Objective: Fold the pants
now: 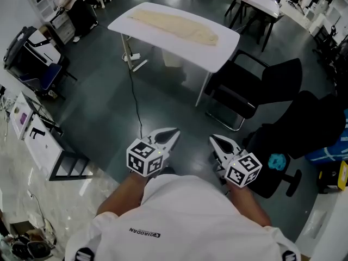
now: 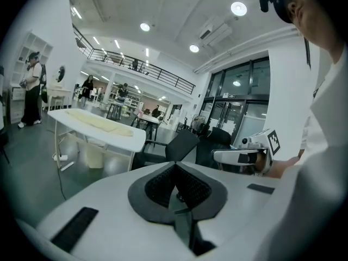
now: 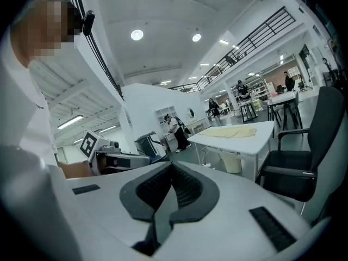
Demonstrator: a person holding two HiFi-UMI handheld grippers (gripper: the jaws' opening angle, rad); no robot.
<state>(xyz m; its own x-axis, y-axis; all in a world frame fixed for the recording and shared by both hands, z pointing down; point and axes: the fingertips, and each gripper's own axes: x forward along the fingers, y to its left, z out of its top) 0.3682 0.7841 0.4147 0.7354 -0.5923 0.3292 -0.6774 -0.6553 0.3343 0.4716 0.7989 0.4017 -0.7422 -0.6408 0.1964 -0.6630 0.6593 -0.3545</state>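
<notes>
Fingers (image 2: 157, 188) closed on left gripper (image 1: 174, 131), right gripper (image 1: 212, 139), pants (image 1: 174, 27) distant, folds indistinct

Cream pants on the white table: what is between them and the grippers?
In the head view, dark grey floor with a thin black cable lies between the left gripper, right gripper and cream pants.

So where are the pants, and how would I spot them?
Look for the white table standing on the dark grey floor. The pants lie flat along its top, a long cream-coloured cloth. Nothing else is on that table, and the chairs beside it are black.
</notes>
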